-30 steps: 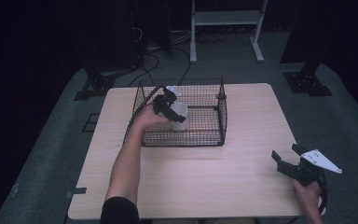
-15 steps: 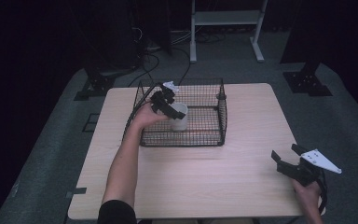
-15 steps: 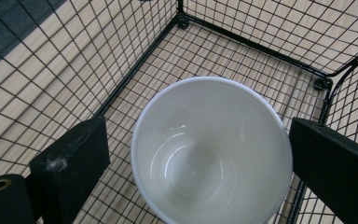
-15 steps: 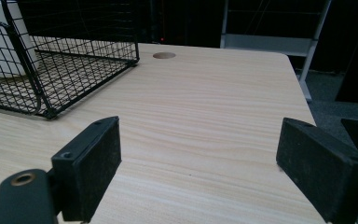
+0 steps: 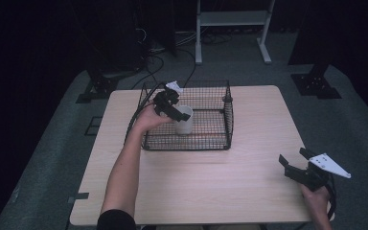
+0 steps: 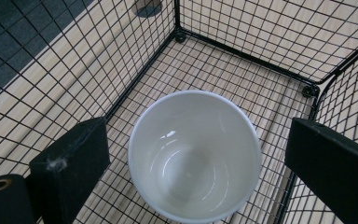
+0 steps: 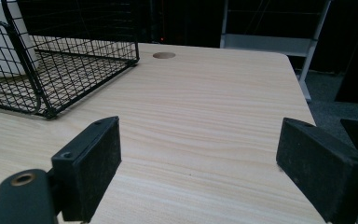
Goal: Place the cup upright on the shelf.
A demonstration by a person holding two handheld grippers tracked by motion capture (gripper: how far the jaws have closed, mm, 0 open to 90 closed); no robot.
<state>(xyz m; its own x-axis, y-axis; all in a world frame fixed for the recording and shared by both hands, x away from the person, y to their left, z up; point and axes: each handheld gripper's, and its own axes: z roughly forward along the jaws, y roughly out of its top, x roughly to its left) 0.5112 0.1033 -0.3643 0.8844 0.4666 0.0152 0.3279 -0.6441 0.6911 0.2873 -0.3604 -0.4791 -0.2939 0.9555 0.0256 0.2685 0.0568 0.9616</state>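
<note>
A white cup (image 5: 184,120) stands upright and empty inside a black wire basket (image 5: 211,143) at the back middle of the table. My left gripper (image 5: 176,114) reaches into the basket from the left. In the left gripper view I look down into the cup (image 6: 196,154): the left gripper (image 6: 198,140) is open, one jaw on each side of the cup with a gap to its rim. My right gripper (image 5: 294,160) rests low at the table's front right corner. In its own view the right gripper (image 7: 200,154) is open over bare wood.
The light wooden table (image 5: 196,182) has a round hole (image 7: 164,55) behind the basket (image 7: 51,70). The basket's mesh walls (image 6: 98,56) close in around the cup. Dark floor with cables and a white stand (image 5: 230,19) lies beyond the table.
The cup has come down a little inside the basket, carried by the left gripper. The right gripper has not moved.
</note>
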